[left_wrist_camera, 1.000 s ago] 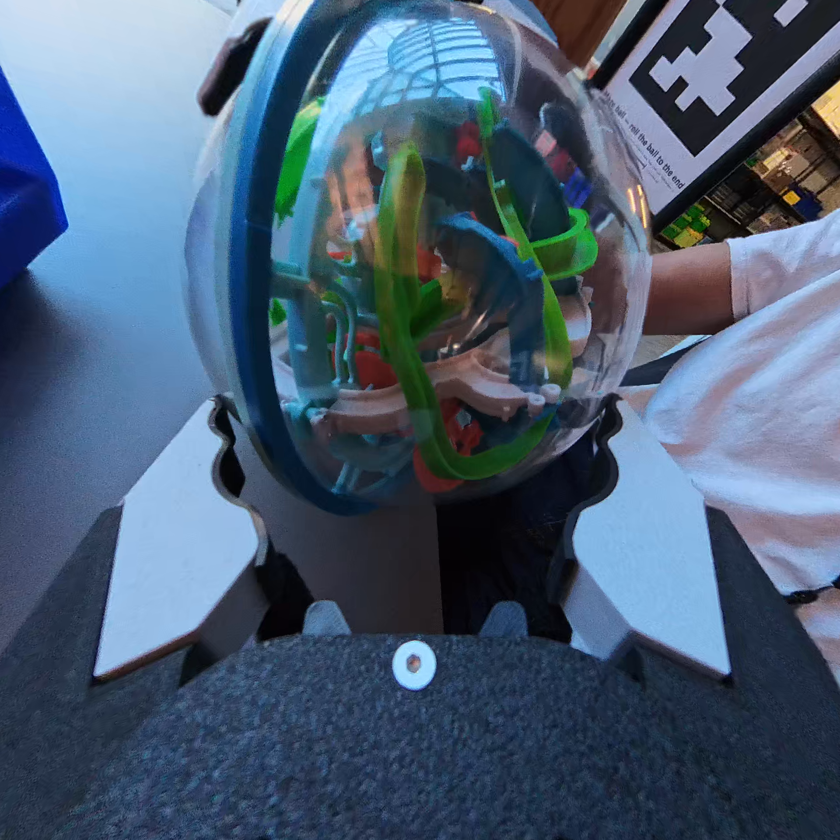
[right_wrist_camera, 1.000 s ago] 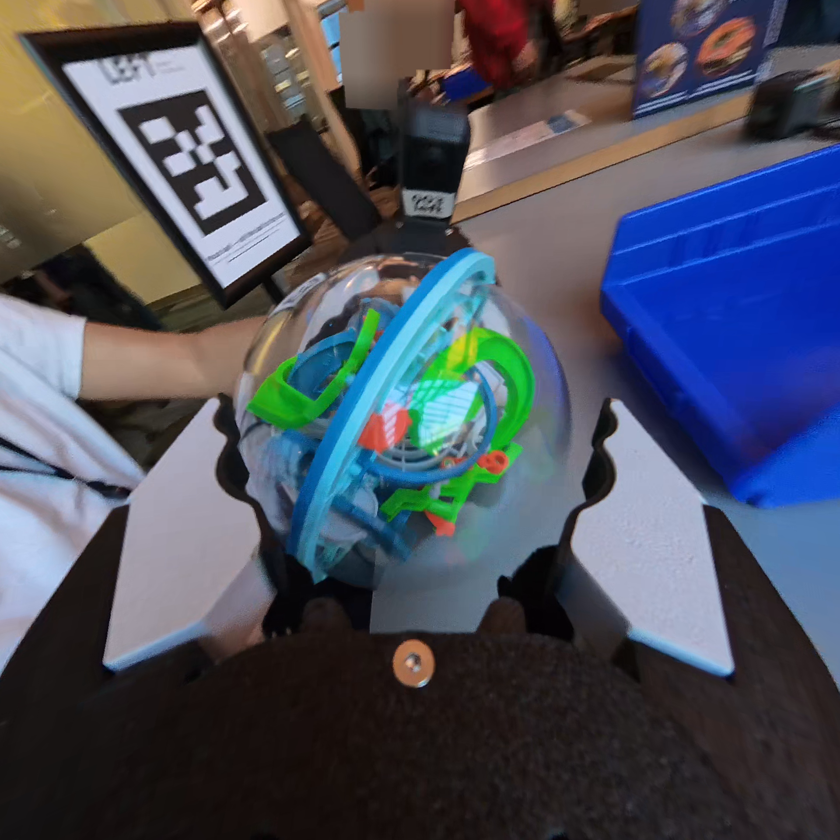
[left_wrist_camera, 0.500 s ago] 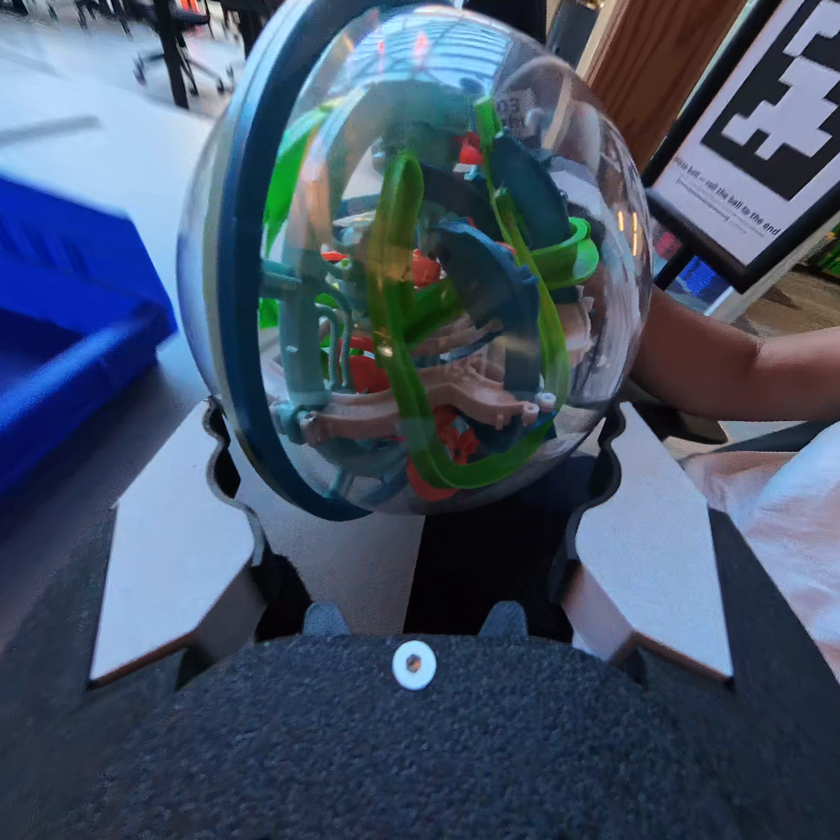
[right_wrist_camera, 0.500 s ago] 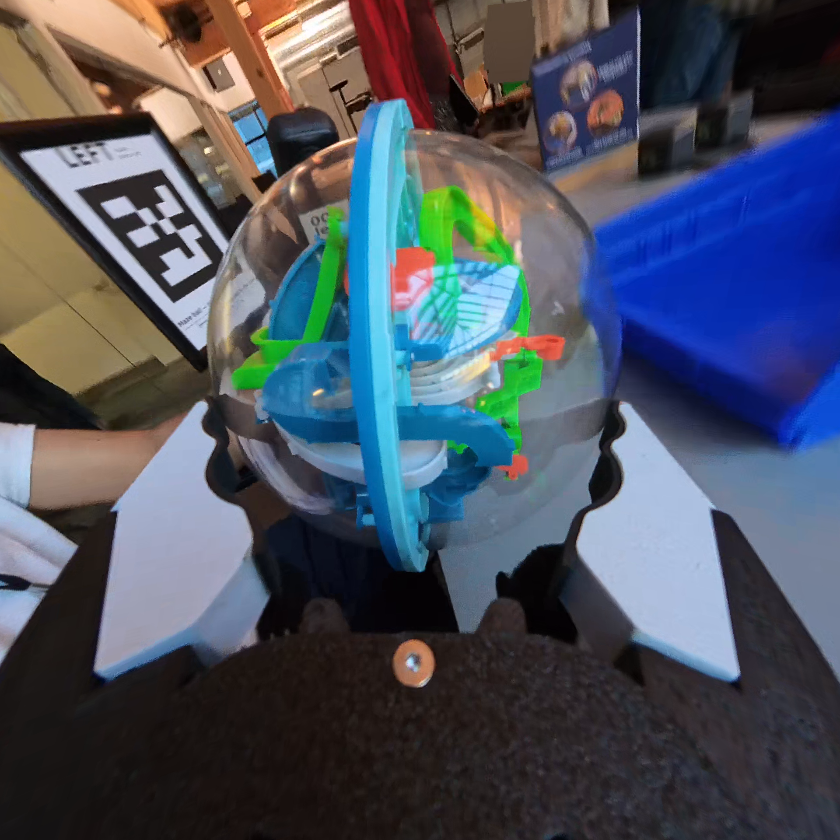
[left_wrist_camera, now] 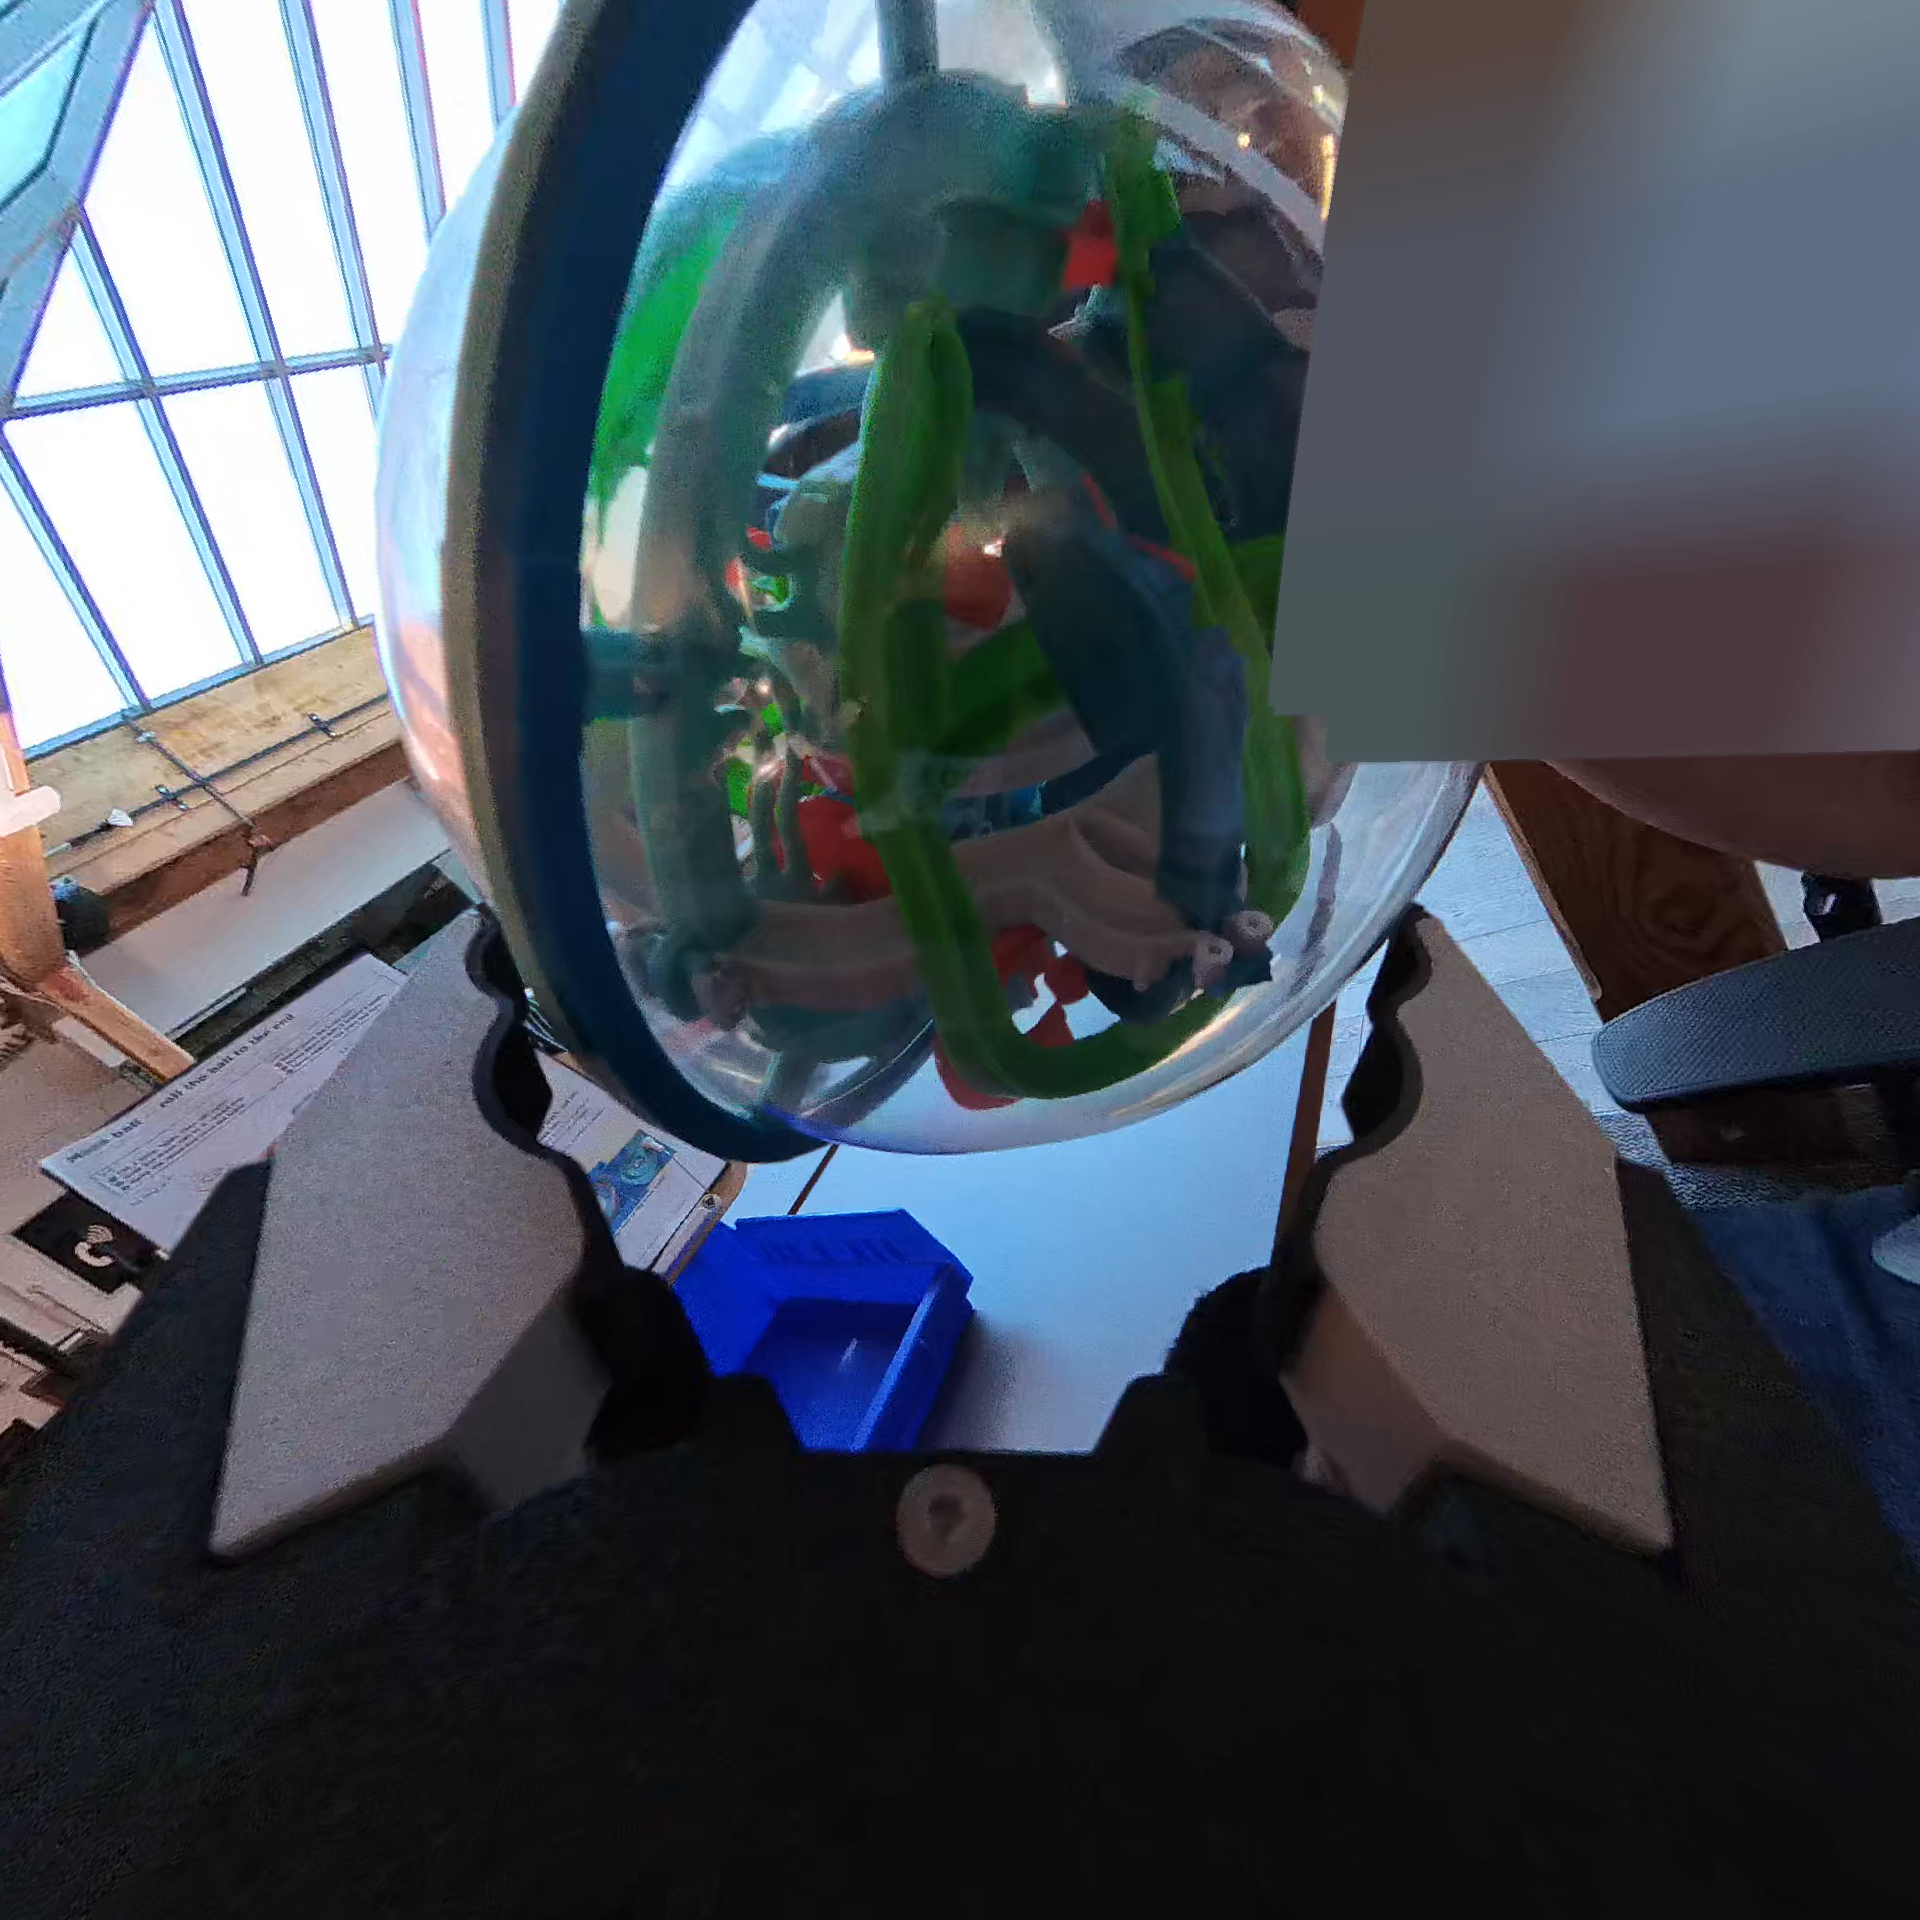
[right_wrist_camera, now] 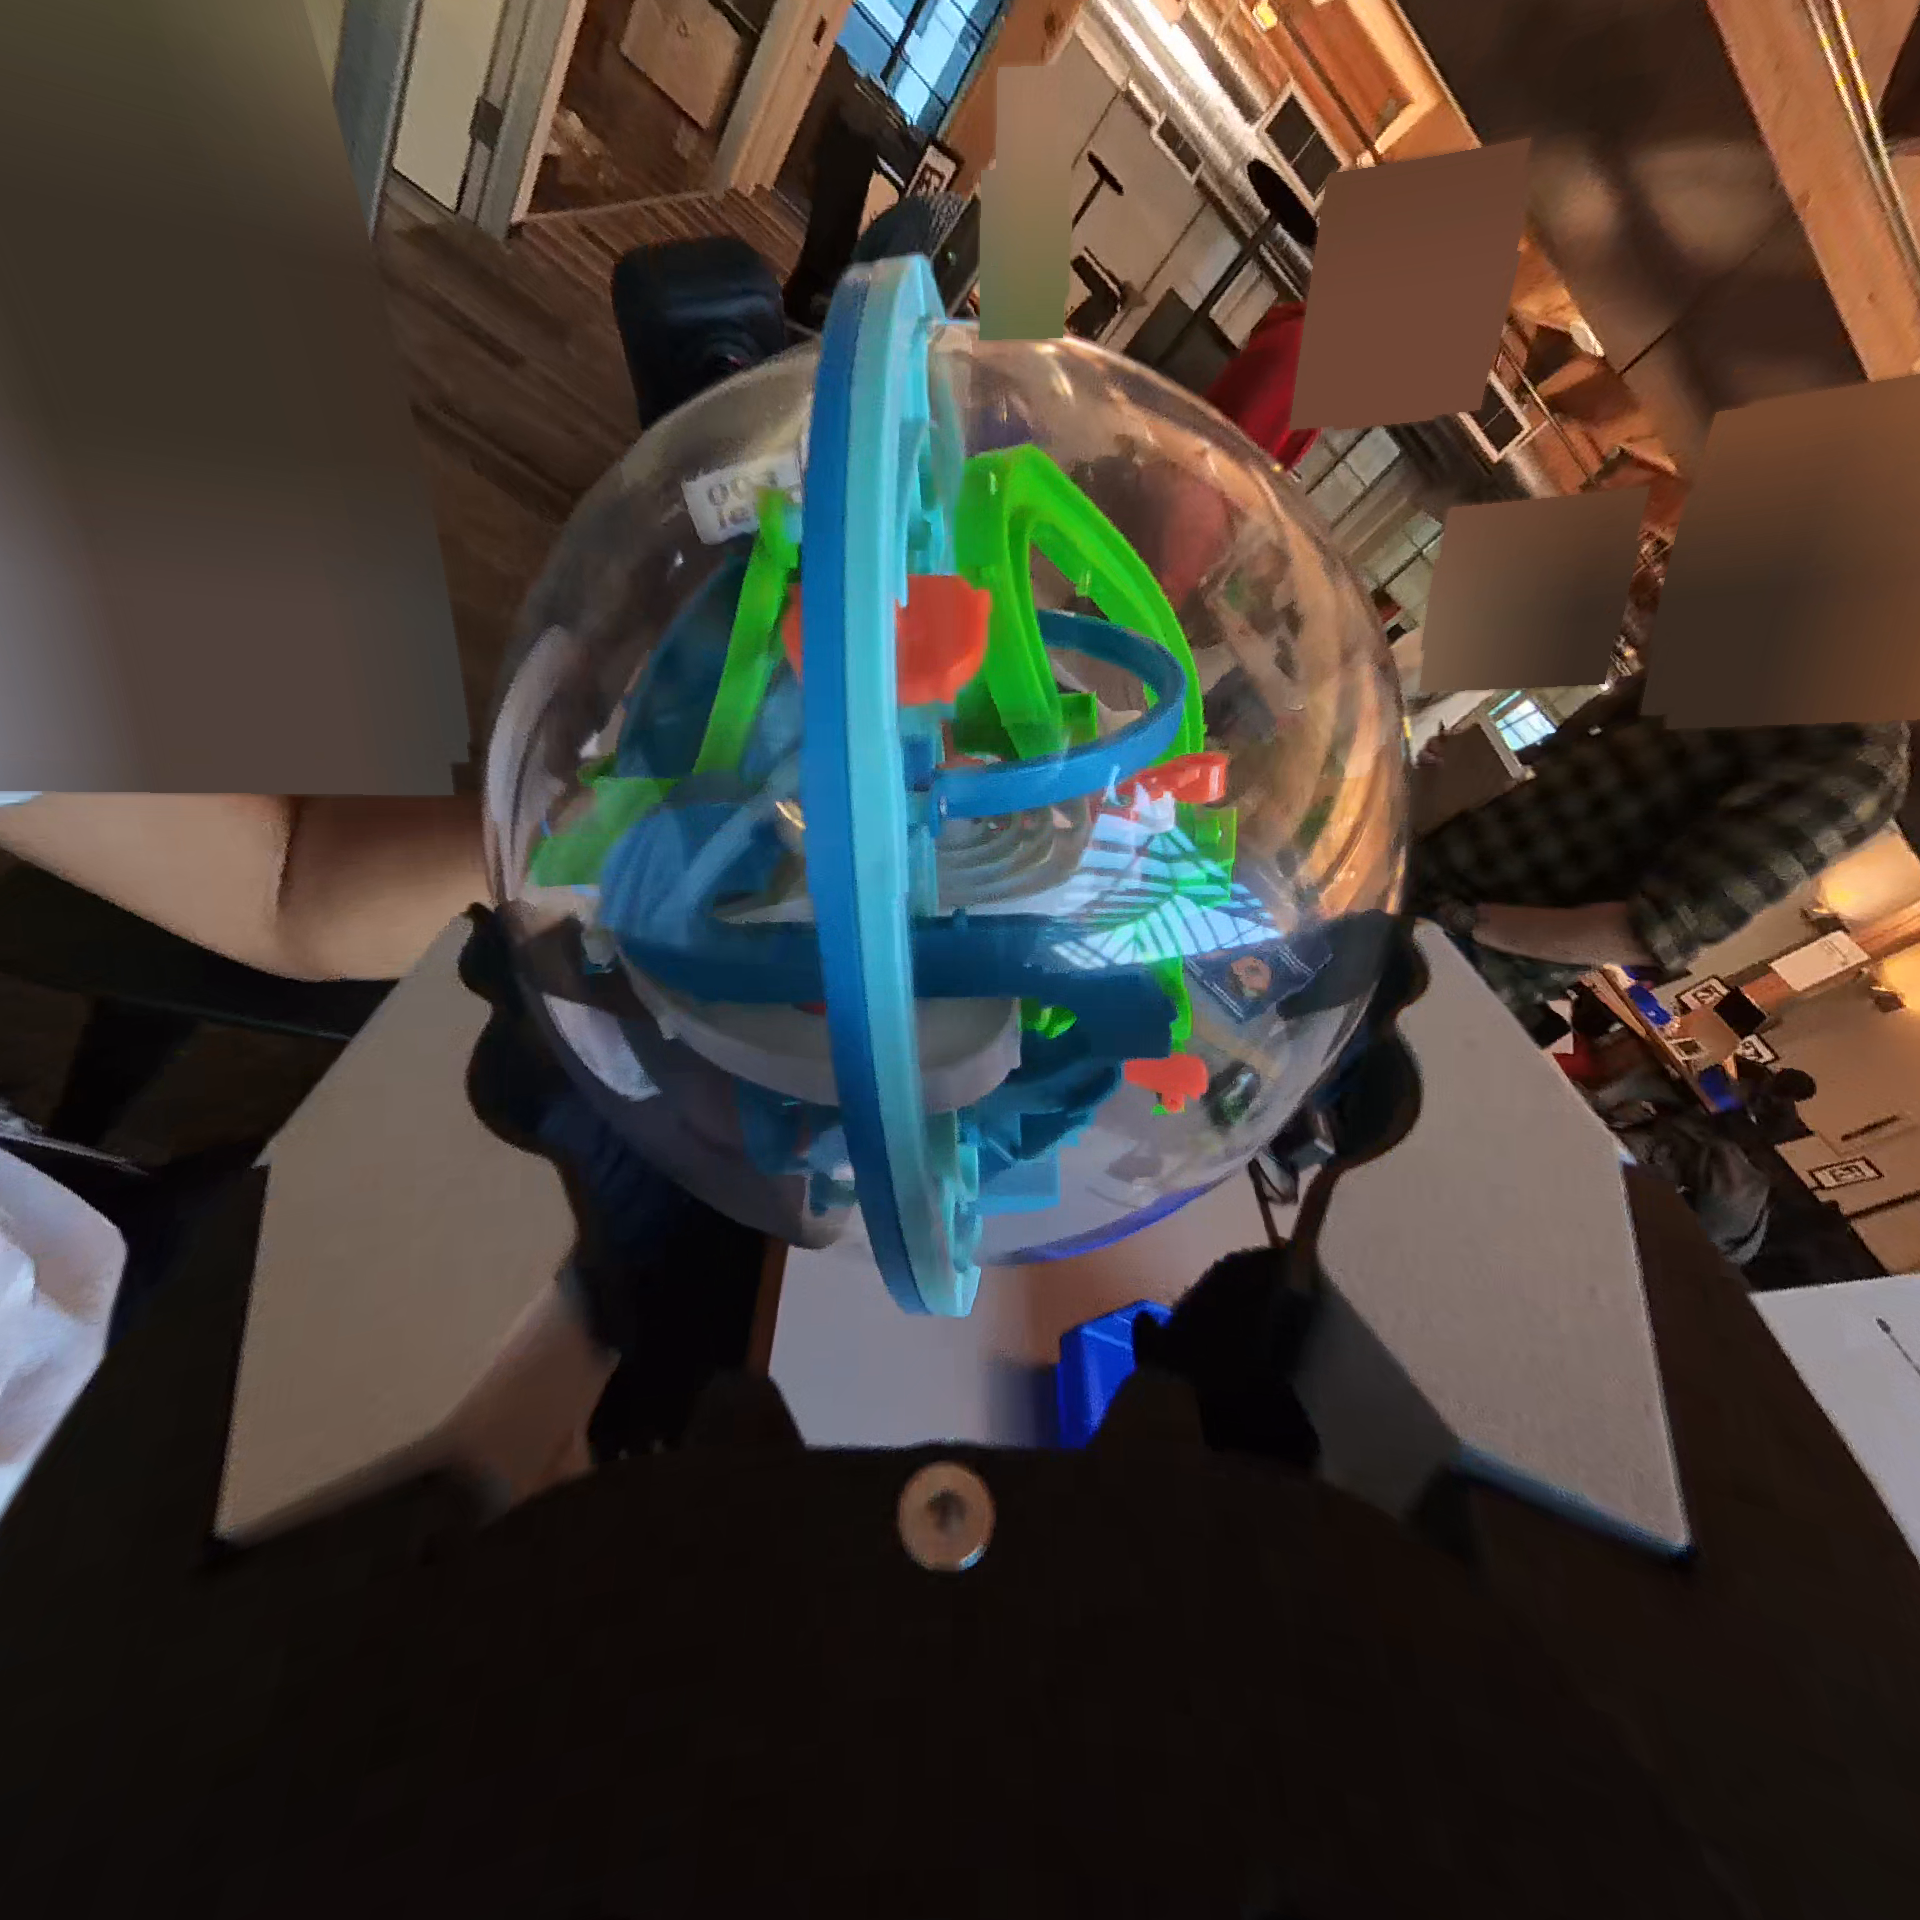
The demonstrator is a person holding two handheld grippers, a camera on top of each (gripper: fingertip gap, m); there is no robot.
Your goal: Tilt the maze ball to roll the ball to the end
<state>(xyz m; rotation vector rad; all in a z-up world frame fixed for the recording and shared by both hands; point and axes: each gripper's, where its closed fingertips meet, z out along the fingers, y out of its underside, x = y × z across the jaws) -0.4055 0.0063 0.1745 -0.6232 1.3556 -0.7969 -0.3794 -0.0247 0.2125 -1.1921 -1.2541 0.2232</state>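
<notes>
I have the maze ball (left_wrist_camera: 935,623) pinched between both claws, lifted clear of the counter (left_wrist_camera: 1091,1247), which shows far below it through the gap in both views. In the left wrist view the left claw (left_wrist_camera: 940,1018) is spread wide around the sphere's lower part, its notched inner edges pressing the clear shell at left and right. The dark blue equator ring (left_wrist_camera: 530,644) runs nearly upright through the left half of that frame, and green, red and tan tracks fill the inside.

In the right wrist view the right claw (right_wrist_camera: 935,997) is likewise opened wide and closed against the maze ball (right_wrist_camera: 1091,727), its inner notches meeting the shell at the lower left and lower right. Here the light blue equator ring (right_wrist_camera: 883,727) stands close to vertical down the centre of the frame, with green ramps, a blue spiral track and orange pieces on either side of it. I cannot make out the small ball inside; the tracks and reflections hide it.

A blue bin (left_wrist_camera: 831,1340) sits on the counter at lower centre of the left wrist view, and a corner of it (right_wrist_camera: 1101,1371) shows at lower centre of the right. A bare forearm (right_wrist_camera: 312,883) enters from the left edge of the right wrist view. A printed sheet (left_wrist_camera: 229,1112) lies at the lower left of the left wrist view.
</notes>
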